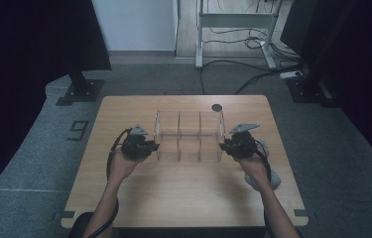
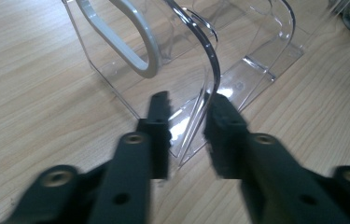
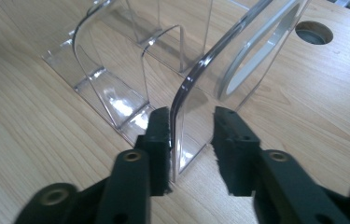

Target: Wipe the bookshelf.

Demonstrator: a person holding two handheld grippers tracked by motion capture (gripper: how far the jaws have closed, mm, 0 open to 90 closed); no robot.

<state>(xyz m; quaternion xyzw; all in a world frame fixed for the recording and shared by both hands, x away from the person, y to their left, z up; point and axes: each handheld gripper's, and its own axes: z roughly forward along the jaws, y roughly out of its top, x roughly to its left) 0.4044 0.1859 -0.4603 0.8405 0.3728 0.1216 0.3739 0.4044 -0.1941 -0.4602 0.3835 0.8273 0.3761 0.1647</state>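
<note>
Both grippers, left gripper [image 1: 155, 147] and right gripper [image 1: 221, 146], straddle the end walls of the clear acrylic rack [image 1: 189, 135], jaws narrow but not clamping. Rack stands upright on the table [image 1: 183, 193], three transparent bays.

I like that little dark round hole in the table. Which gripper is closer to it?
The right. The right gripper sits at the clear rack's right end, just below and beside the hole. The left gripper is at the rack's far left end, much farther away.

Bare tabletop [image 1: 183, 183] before clear rack [image 1: 189, 136]
</note>
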